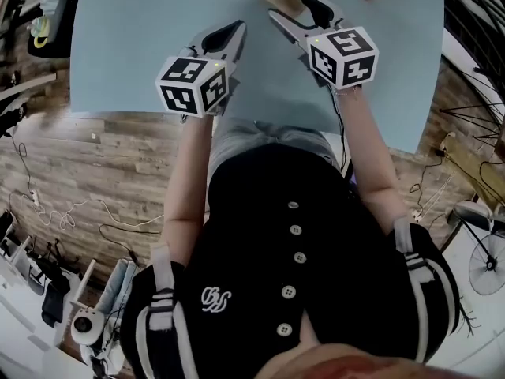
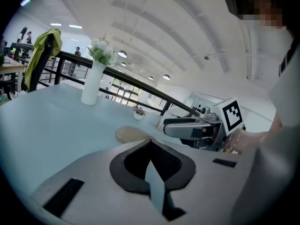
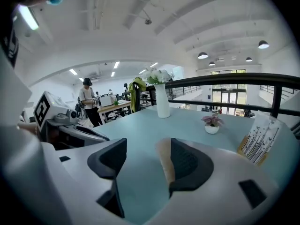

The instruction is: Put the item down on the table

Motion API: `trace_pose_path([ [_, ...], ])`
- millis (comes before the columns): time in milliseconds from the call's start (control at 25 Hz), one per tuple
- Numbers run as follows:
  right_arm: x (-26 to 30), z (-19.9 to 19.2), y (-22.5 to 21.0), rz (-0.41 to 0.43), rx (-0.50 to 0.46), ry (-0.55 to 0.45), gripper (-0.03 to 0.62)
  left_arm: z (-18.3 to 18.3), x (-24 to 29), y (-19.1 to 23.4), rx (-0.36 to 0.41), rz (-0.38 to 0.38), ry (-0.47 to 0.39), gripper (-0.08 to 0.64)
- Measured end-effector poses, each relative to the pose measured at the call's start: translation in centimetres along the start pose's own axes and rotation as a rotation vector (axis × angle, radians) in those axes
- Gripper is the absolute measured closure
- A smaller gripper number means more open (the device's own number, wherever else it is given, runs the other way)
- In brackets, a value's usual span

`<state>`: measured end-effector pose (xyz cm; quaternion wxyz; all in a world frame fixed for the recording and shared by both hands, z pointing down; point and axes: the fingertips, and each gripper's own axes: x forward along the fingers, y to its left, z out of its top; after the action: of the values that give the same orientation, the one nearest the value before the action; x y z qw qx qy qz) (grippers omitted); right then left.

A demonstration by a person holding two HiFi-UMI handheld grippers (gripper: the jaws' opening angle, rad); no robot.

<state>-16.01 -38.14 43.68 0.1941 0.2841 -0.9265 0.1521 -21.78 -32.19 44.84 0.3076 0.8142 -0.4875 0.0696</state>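
Right gripper (image 3: 147, 159) hangs part-open and empty near the tan flat round disc (image 2: 131, 134) on the pale blue table (image 1: 142, 38); left gripper (image 1: 231, 31) is closed, empty.

An open workshop loft: black railing (image 3: 234, 78), cluttered workbench (image 3: 112, 108), ceiling lamps (image 3: 202, 55), floor cables (image 1: 55, 212).

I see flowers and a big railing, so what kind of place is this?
Probably an upstairs work area in an office or workshop: a black railing runs behind the pale blue table, a person stands at a desk with equipment farther back, and lamps hang from a high white ceiling.
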Motion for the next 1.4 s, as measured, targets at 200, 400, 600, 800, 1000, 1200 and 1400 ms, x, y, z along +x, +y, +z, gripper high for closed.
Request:
trace_pose_path([
  [200,-2.2,1.0,1.1,-0.003,0.032,-0.057,0.318,1.1,-0.8,-1.6,0.033,-0.009,-0.016,0.551],
  [400,-4.1,2.3,3.6,0.005,0.043,-0.114,0.340,2.3,-2.3,-3.4,0.078,-0.025,-0.032,0.551],
  [600,-4.5,2.5,4.9,0.014,0.067,-0.148,0.350,2.4,-2.5,-3.5,0.099,-0.035,-0.037,0.551],
  [800,-5.5,2.6,6.3,0.038,0.052,-0.166,0.364,1.8,-3.2,-4.4,0.134,-0.056,-0.025,0.551],
  [1000,-6.5,1.9,6.9,0.050,0.058,-0.176,0.420,0.9,-3.4,-4.9,0.137,-0.070,-0.013,0.551],
  [1200,-7.4,1.5,7.2,0.040,0.056,-0.186,0.478,0.0,-3.2,-6.0,0.158,-0.106,0.010,0.551],
  [1400,-8.3,0.8,6.8,0.011,0.039,-0.179,0.550,-0.4,-2.7,-6.8,0.154,-0.133,0.023,0.551],
])
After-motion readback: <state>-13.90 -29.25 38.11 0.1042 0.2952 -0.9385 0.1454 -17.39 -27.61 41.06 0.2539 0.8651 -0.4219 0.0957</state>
